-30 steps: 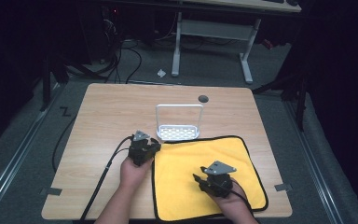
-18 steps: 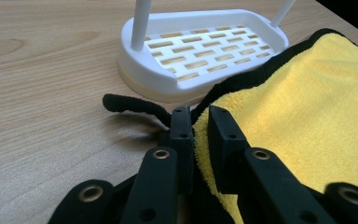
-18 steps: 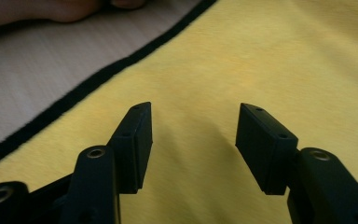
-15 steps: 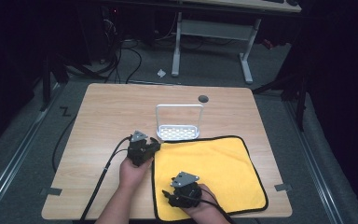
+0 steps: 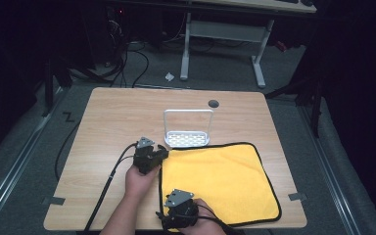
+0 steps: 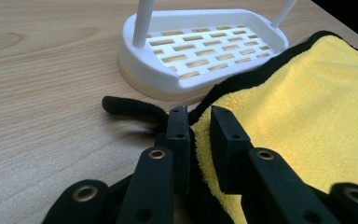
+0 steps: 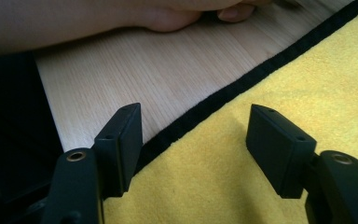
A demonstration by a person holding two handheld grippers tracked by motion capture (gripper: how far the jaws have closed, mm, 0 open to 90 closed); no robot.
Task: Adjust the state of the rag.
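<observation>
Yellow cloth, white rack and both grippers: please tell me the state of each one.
Yellow cloth: lying flat on the table, far-left corner bunched.
White rack: upright, empty, touching the cloth's far edge.
Left gripper: pinching that corner, jaws just easing open.
Right gripper: open over the cloth's left edge, holding nothing, jaws just opened.

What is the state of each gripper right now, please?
Left gripper: shut on the corner of the yellow cloth, jaws just easing a little.
Right gripper: open over the cloth's black edge, jaws just opened, holding nothing.
</observation>
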